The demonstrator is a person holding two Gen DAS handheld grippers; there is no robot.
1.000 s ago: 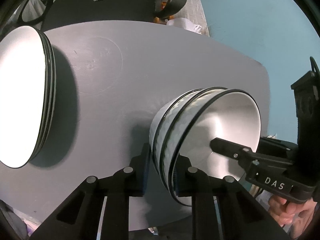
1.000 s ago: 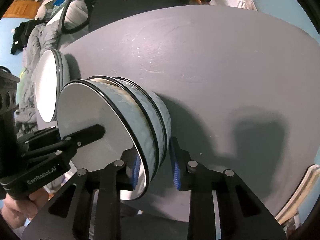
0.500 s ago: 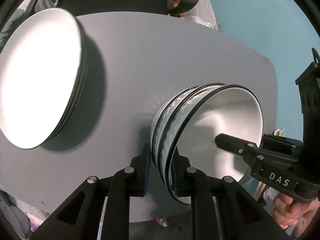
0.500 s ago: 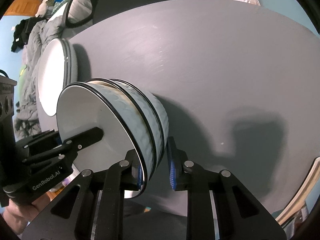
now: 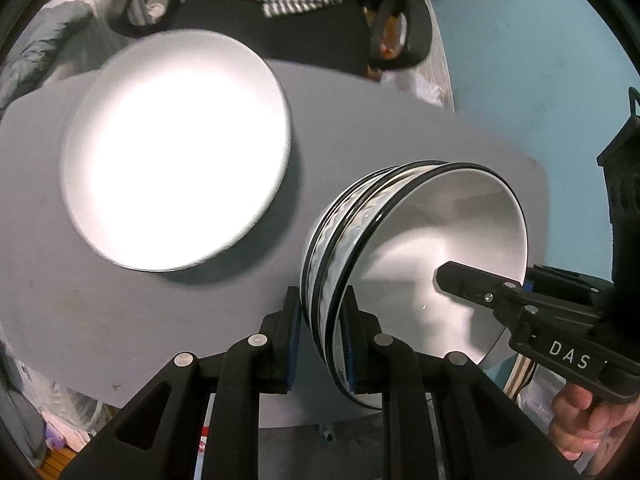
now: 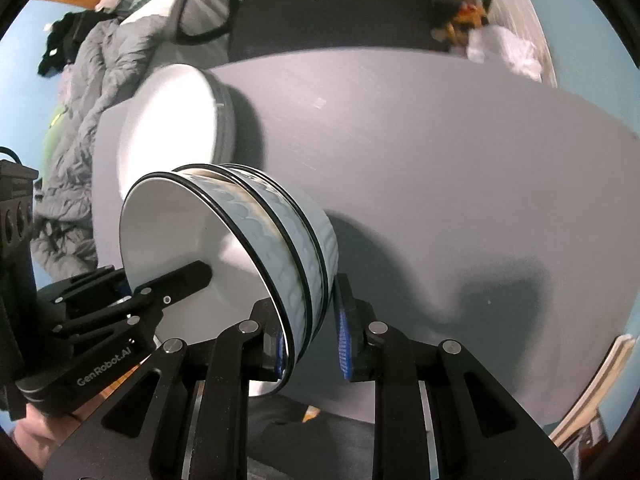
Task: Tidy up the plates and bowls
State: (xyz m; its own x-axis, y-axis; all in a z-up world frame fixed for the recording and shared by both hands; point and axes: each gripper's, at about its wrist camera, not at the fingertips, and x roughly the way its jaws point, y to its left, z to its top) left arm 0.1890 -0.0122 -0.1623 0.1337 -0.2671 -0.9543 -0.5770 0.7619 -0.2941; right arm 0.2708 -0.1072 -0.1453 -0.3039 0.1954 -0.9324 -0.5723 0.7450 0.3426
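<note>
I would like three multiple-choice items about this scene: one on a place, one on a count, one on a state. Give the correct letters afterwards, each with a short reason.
1. Where are the plates relative to the stack of bowls in the left wrist view?
A. to the left
B. to the right
C. inside the bowls

2. How many bowls with black rims are nested in the stack?
A. one
B. three
C. six

3. How is the stack of bowls held?
A. it stands free on the grey table, untouched
B. only the left tongs grip it
C. both tongs grip its rim on opposite sides

Answers:
1. A, the white plates lie on the table left of the bowls.
2. B, three black rims show side by side.
3. C, the left tongs and the right tongs each clamp the rim, one finger inside the bowl.
</note>
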